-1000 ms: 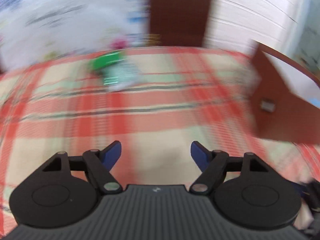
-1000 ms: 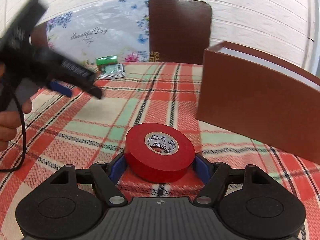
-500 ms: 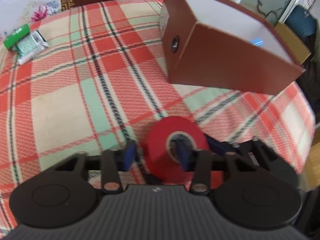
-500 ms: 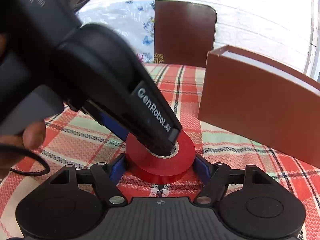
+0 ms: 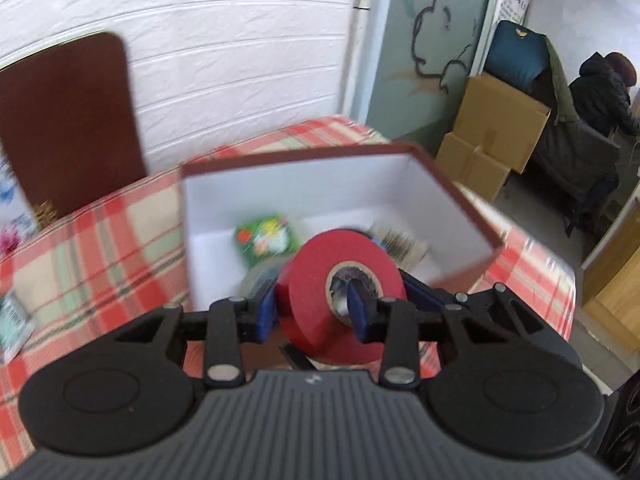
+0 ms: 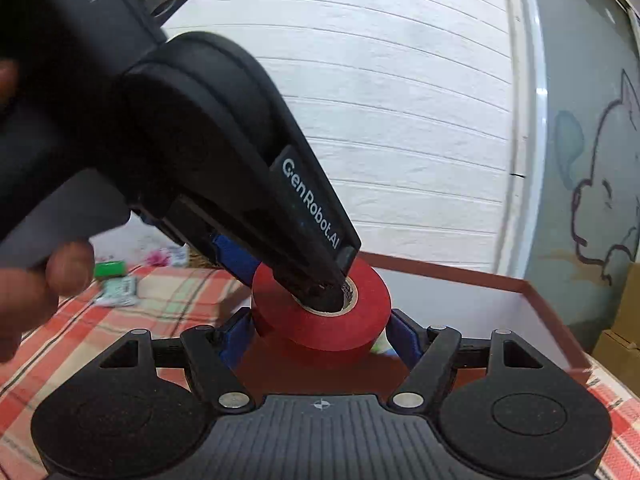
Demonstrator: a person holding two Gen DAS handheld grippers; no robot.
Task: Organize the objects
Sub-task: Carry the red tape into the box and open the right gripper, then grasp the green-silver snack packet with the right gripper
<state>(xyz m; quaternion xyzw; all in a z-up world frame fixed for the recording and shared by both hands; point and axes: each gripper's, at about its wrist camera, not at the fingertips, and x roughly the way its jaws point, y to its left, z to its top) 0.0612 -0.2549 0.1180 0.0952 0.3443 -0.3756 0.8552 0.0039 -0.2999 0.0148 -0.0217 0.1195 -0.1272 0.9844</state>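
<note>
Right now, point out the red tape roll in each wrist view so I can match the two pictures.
Left wrist view: the red tape roll sits low at centre, standing on edge, in front of the open brown box.
Right wrist view: the roll is at centre, lying flat between the blue pads, with the box rim behind.
Shared landmark: the white panelled wall.

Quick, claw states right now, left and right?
Left claw: gripping the tape wall, one finger in its core; jaws opening.
Right claw: shut across the tape's outside.
</note>
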